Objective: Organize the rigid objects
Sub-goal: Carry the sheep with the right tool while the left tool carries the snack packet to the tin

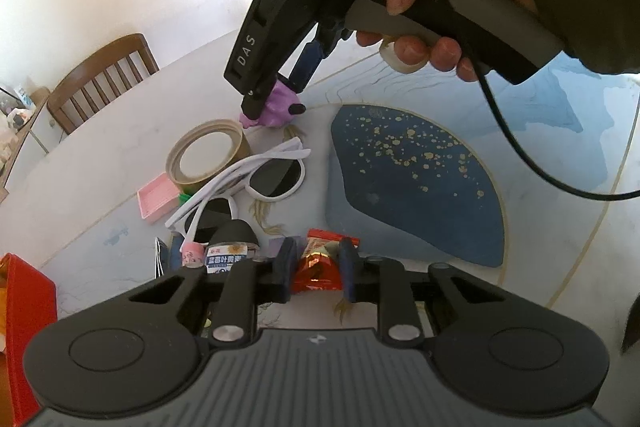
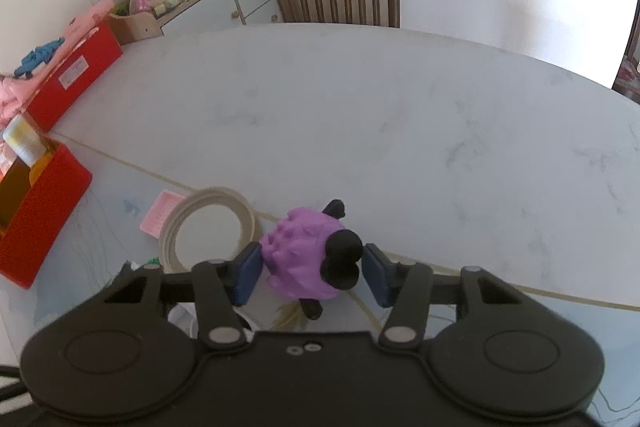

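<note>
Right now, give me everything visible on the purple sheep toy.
The purple sheep toy is a small figure with a knobbly purple body, a black head with ears and black legs; it looks like moulded plastic or rubber. It stands on the table beside the tape roll, head toward the right pad. It sits between the pads of the right gripper: the left pad meets its body, and a narrow gap shows at the right pad.

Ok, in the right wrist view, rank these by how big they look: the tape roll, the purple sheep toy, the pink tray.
1. purple sheep toy, though it sits nearest the camera, between the right gripper fingers
2. tape roll, close to the toy in apparent size, so that order is unsure
3. pink tray, partly hidden behind the roll
</note>
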Demonstrator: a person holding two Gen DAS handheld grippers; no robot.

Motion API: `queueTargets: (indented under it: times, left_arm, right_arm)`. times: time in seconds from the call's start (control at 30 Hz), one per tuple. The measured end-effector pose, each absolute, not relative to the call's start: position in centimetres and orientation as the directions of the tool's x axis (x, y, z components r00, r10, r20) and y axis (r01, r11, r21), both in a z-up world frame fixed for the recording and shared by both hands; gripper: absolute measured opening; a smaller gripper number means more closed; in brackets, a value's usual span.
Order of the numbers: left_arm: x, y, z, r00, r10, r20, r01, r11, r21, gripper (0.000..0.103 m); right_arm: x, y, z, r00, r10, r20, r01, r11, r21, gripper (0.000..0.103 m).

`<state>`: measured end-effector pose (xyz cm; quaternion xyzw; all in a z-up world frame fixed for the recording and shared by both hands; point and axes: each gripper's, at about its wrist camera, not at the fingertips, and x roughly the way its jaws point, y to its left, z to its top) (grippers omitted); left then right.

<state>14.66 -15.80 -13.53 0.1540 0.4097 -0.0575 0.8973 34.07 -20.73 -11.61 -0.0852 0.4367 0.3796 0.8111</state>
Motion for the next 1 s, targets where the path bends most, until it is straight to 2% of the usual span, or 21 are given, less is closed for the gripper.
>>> queueTargets:
  times: [0.17, 0.53, 1.0]
  left_arm:
    - [14.7, -15.5, -13.2, 0.65, 0.016, -0.76, 0.211, 0.957, 0.2, 0.02]
    - [14.3, -13.8, -12.3, 0.64, -0.016, -0.768, 0.138, 0.986, 0.094, 0.02]
    - [12.0, -10.5, -8.7, 0.693, 0.006, -0.721, 0.005, 1.0, 0.013, 0.02]
  right_arm:
    - [33.3, -21.0, -11.6, 0.363, 0.522, -0.772, -0.684, 0.712, 0.159, 0.053]
    - [30.9, -24.4, -10.8, 0.379, 0.512, -0.771, -0.638, 0.748, 0.183, 0.053]
    - [25.2, -25.3, -6.5, 0.402, 0.548, -0.734, -0.661, 0.728, 0.182, 0.053]
